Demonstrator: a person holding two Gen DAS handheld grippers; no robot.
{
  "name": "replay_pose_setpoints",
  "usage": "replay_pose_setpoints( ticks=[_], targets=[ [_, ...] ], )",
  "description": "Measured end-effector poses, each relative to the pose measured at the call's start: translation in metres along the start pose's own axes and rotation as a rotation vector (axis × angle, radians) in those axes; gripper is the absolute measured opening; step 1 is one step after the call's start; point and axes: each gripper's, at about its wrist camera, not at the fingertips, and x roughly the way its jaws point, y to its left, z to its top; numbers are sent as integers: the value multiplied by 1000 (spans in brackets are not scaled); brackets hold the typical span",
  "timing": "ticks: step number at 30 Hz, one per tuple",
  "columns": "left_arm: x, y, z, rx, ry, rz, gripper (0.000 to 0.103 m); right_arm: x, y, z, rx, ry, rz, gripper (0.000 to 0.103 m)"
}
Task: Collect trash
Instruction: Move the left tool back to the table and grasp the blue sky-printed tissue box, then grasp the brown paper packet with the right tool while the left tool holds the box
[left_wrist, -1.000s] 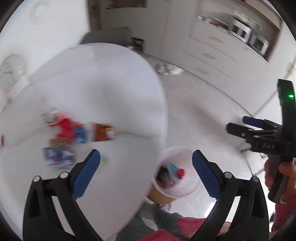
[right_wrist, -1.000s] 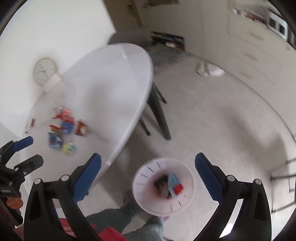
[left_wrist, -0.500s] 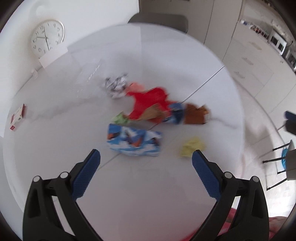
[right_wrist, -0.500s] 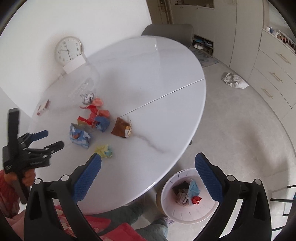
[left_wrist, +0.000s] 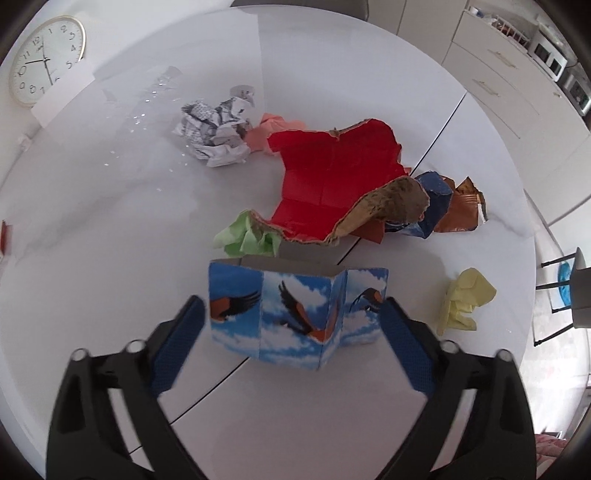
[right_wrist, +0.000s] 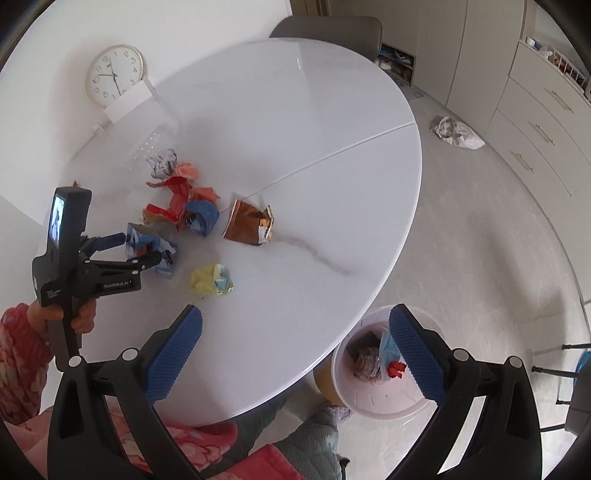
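My left gripper (left_wrist: 291, 343) is open, its jaws on either side of a blue bird-print carton (left_wrist: 295, 314) on the white table; the gripper also shows in the right wrist view (right_wrist: 142, 247) at the carton (right_wrist: 151, 245). Behind the carton lie red torn cardboard (left_wrist: 332, 184), a green paper wad (left_wrist: 247, 236), crumpled newspaper (left_wrist: 212, 133), a blue wrapper (left_wrist: 432, 206), a brown foil bag (right_wrist: 249, 223) and a yellow wad (right_wrist: 210, 280). My right gripper (right_wrist: 295, 354) is open and empty above the table's near edge. The white trash bin (right_wrist: 380, 398) stands on the floor, holding some trash.
A wall clock (right_wrist: 114, 75) leans at the table's far side. A grey chair (right_wrist: 325, 27) stands behind the table. A crumpled bag (right_wrist: 456, 133) lies on the floor near the cabinets (right_wrist: 539, 122). A clear plastic piece (right_wrist: 155, 142) lies beside the newspaper.
Both grippers swung from the trash bin back over the table. My left gripper has come down close around the bird-print carton, still open. My right gripper hangs back over the table's edge.
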Motion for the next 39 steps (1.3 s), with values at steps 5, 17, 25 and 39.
replay_pose_setpoints(
  ticks=[5,17,25,39],
  targets=[
    [5,3,-2,-21,-12,-31,70,10,8,2,-12,21,7,100],
    [-17,15,-13,-80,-46,-77,55,78,38,54,-247,62,54,100],
    [-45,26,-28,-103,-76,-80,55,138,68,78,-518,126,10,88],
    [-55,24,-35,-156,-108,-48,55,155,60,85,-479,217,57,45]
  ],
)
